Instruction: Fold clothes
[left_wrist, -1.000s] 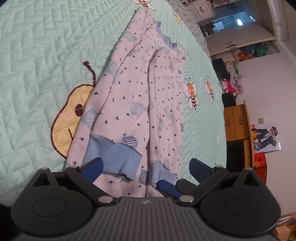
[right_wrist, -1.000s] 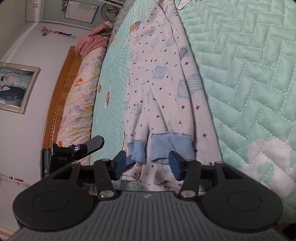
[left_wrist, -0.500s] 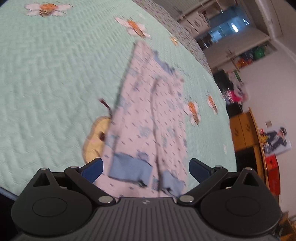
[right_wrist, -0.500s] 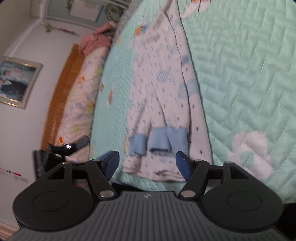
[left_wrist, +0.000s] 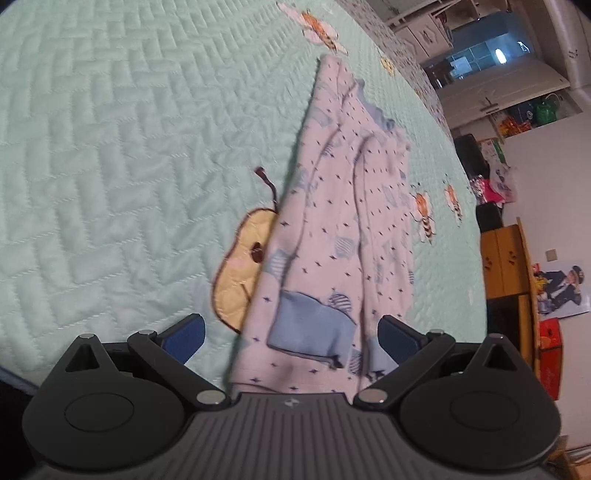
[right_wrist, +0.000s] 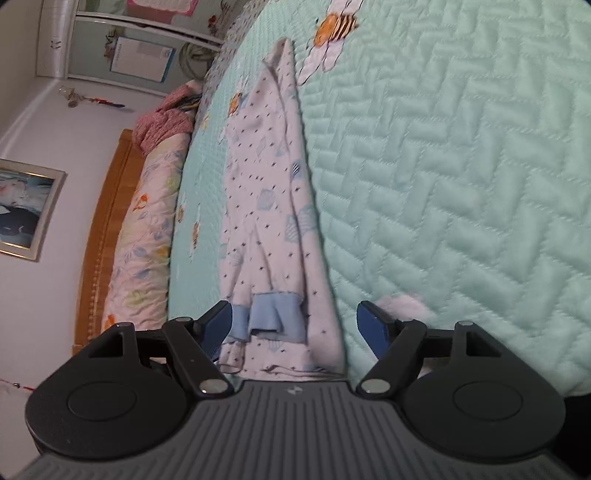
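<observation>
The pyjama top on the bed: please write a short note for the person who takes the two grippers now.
Left gripper: open, holding nothing; the hem end of the pyjama top lies in front of it.
Right gripper: jaws have just been opening; open now, pads clear of the cloth.
The top lies as a long narrow strip on the green quilt, both blue cuffs resting on it near the hem, collar at the far end.
Done: sides and sleeves appear folded in lengthwise.
Left: probably fold the strip across, hem toward collar, then smooth it.
</observation>
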